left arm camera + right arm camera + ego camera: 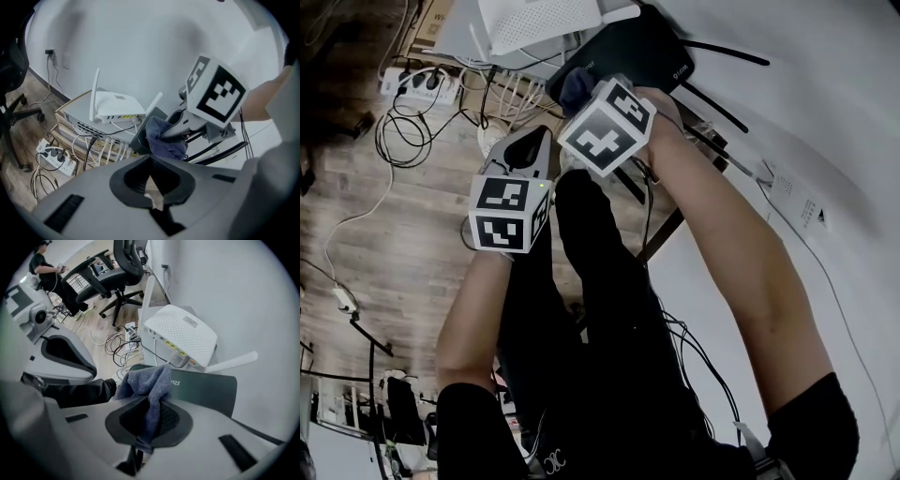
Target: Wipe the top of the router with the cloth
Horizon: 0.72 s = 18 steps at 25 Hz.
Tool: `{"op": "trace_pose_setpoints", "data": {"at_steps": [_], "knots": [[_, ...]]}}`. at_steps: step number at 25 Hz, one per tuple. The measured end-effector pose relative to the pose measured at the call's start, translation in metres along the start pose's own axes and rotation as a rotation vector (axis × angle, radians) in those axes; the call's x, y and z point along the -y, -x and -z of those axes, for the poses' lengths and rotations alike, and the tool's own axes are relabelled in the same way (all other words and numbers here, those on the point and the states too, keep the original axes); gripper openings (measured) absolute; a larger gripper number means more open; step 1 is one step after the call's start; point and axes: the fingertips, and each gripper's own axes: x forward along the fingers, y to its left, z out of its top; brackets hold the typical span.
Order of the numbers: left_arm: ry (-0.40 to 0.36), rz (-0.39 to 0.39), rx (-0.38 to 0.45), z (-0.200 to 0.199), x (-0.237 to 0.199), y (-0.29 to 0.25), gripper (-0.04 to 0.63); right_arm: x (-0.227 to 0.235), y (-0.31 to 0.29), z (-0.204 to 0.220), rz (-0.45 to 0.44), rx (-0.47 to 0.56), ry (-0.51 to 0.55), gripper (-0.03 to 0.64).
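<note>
While the right gripper (157, 401) is clamped on a blue-grey cloth (146, 380), its jaws sit right at the near edge of the dark router (206, 387).

Cloth: terry-type & bunched. One fold is pinched btw. the jaws; the rest bulges out ahead & lies against the router's near-left corner.

Router: flat slab w/ a matte top, black to dark grey, & small pale print by the near edge. Thin black antennas (724, 54) splay out toward the white wall (825, 84). Most of its top is uncovered. What carries it can't be made out.

Just past its far edge sits a white router (183, 336) w/ a perforated top, 2 white antennas & cables plugged into its side. It rests on a grey network switch (77, 123), itself on top of stacked flat units.

Left gripper (151, 158): jaws pressed together, nothing btw. them. It sits short of the routers, nearer the person than the right one in the head view.

Floor is wood planks (403, 253) w/ a white power strip (55, 157) & loose cables. A black office chair (117, 268) stands further off.
</note>
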Motion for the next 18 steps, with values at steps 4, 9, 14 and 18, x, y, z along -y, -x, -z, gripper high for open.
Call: {"op": "trace_pose_setpoints", "data": {"at_steps": [4, 9, 14, 18], "knots": [[-0.018, 0.002, -0.011, 0.003, 0.002, 0.002, -0.003, 0.023, 0.003, -0.003, 0.045, -0.001, -0.066, 0.012], [-0.01, 0.001, -0.012, 0.004, 0.003, -0.002, -0.003, 0.057, 0.004, 0.003, 0.081, 0.012, -0.138, 0.012], [-0.012, 0.015, -0.011, 0.005, 0.008, -0.003, -0.003, 0.077, 0.002, 0.007, 0.078, -0.021, -0.152, 0.012], [-0.007, 0.015, -0.012, 0.007, 0.003, -0.003, -0.003, 0.108, 0.008, 0.003, 0.145, -0.025, -0.139, 0.012]]}}
